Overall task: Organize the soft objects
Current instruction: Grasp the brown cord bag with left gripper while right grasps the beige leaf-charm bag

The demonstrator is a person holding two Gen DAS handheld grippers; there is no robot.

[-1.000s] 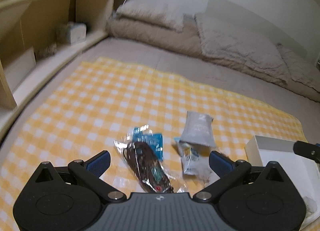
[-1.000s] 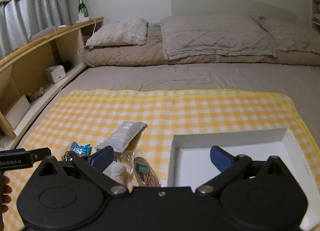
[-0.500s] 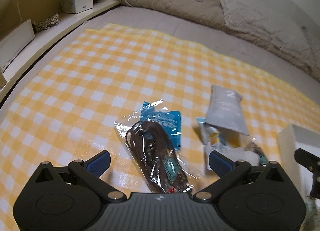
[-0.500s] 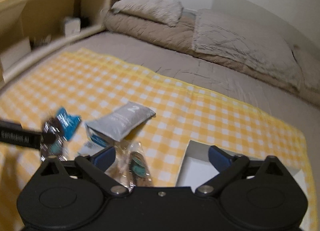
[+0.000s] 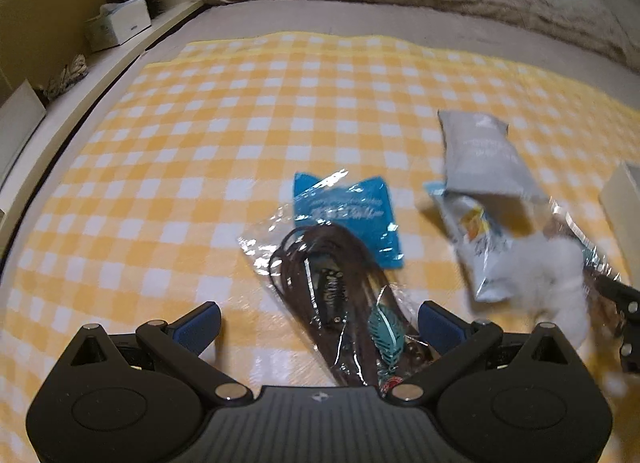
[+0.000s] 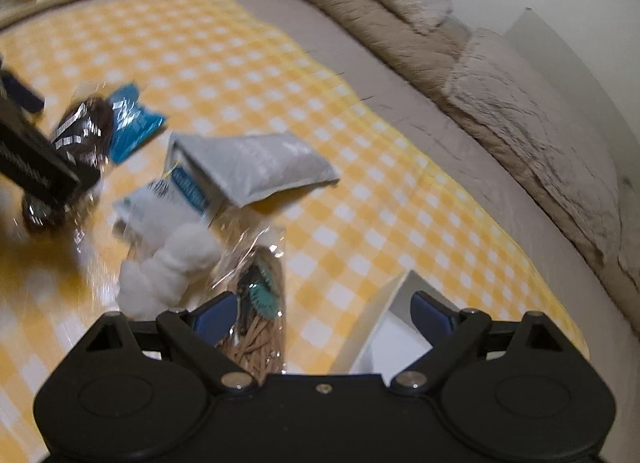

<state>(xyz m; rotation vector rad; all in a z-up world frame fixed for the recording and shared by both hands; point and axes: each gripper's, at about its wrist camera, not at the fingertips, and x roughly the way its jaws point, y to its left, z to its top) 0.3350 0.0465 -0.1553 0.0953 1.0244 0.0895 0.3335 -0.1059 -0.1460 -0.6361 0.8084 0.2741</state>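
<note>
The near end of the brown cord packet (image 5: pixel 336 295) is hidden behind the body of the left hand-held gripper (image 5: pixel 320 321). The white tray (image 5: pixel 624 199) is cut off by the right edge beside that packet; in the right wrist view only its corner (image 6: pixel 394 323) shows. The print on the blue packet (image 5: pixel 348 215) and on the grey pouch (image 5: pixel 480 155) is too blurred to read. The white fluffy item (image 6: pixel 172 263) is smeared; its kind cannot be told.
</note>
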